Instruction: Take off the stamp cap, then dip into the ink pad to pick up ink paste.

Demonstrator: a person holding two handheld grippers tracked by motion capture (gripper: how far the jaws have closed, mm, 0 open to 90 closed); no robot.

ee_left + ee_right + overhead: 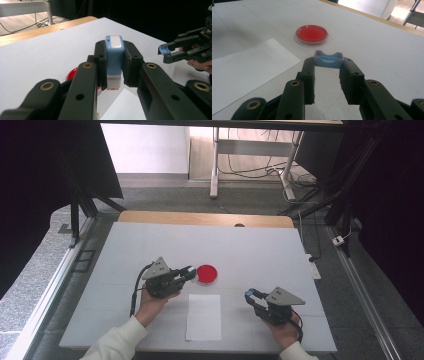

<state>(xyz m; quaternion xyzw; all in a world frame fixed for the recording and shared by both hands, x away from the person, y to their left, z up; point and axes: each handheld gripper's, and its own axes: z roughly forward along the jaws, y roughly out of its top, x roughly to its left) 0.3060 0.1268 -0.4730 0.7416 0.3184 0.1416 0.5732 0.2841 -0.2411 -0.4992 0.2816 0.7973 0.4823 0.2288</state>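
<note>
One red dish [207, 274], one paper sheet [204, 317], two grippers.

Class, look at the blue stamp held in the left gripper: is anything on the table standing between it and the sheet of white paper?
Nothing visible does. The left gripper holds the blue stamp beside the red dish, and the white paper lies just in front with bare table between. The right gripper holds off to the side.

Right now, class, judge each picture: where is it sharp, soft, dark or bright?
High view: dark, murky side edges, evenly lit white table. Left gripper view: blue stamp fairly sharp, background black. Right gripper view: nearest parts of the jaws soft, red dish clear, top right corner bright.
</note>
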